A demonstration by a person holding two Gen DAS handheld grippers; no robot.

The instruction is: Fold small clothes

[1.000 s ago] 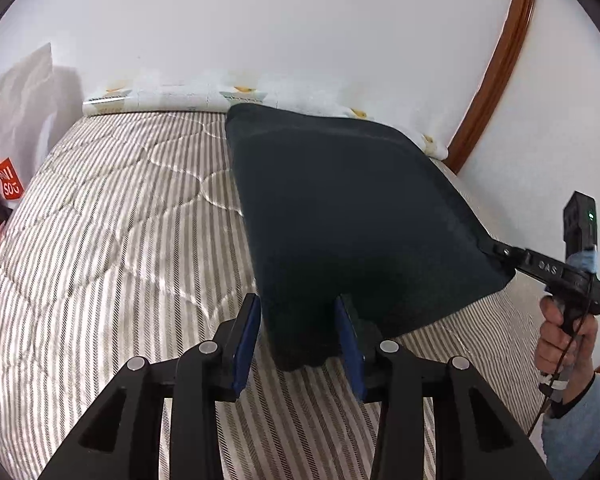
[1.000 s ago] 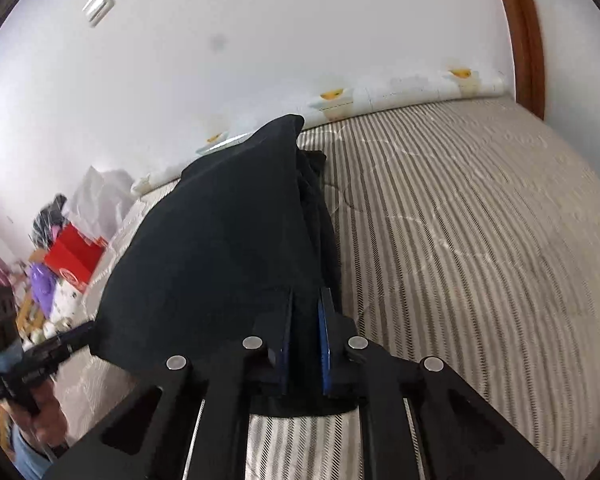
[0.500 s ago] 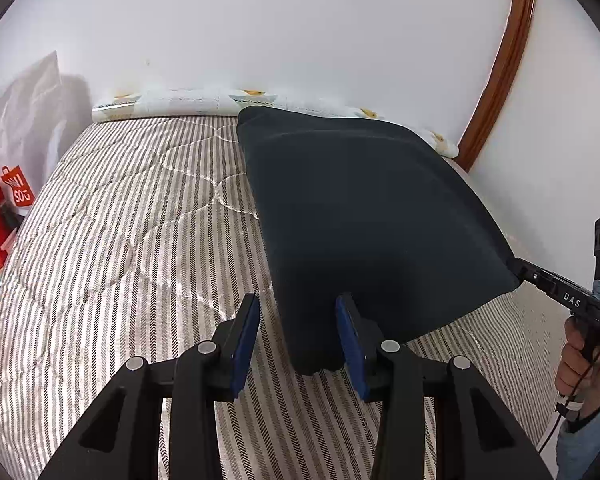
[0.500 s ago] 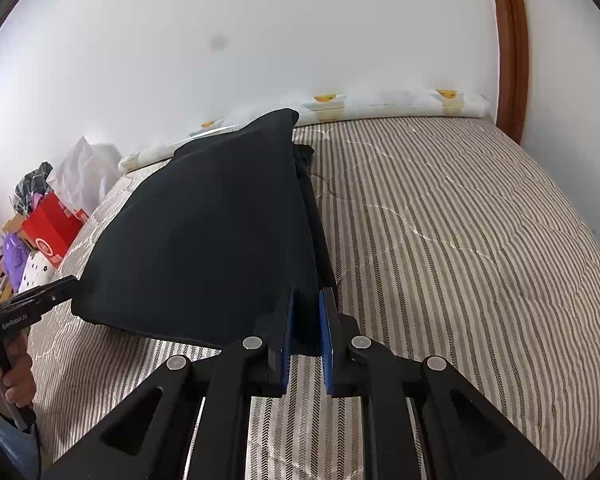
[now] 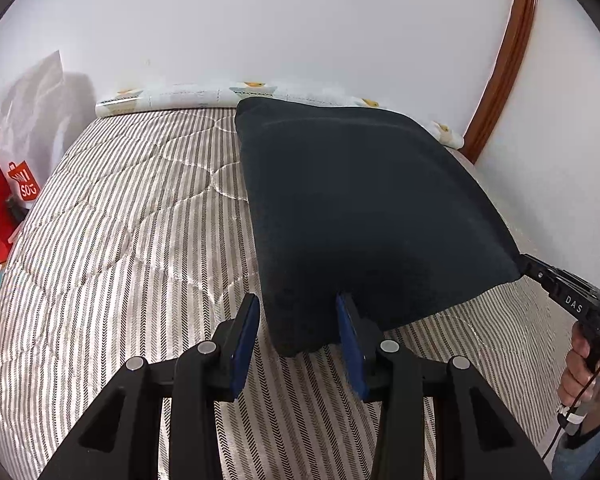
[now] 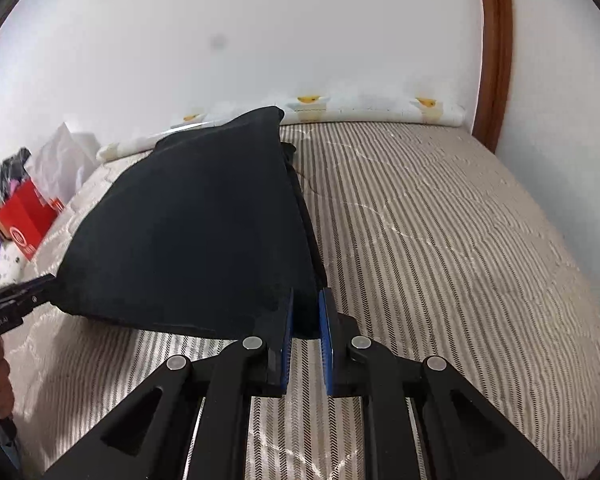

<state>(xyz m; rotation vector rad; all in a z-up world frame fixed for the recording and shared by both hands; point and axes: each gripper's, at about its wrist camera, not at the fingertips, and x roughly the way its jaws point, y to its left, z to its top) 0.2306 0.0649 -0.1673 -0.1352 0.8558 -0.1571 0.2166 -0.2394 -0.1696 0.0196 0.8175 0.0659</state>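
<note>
1. A striped mattress [image 5: 132, 216] fills the room's floor space, a red bag [image 6: 26, 220] beside it.
2. A dark garment [image 5: 364, 208] is stretched above the mattress, its far edge down on it.
3. The left gripper [image 5: 298, 320] is clamped on one near corner.
4. The right gripper [image 6: 305, 312] pinches the other corner.

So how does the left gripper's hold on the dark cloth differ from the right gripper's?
The left gripper has its jaws wide, a bunched corner of the dark cloth between them; the right gripper has its jaws nearly together on a thin edge. On the left only one pad plainly touches the fabric; on the right both press it. Both lift the cloth's near edge off the striped mattress.
</note>
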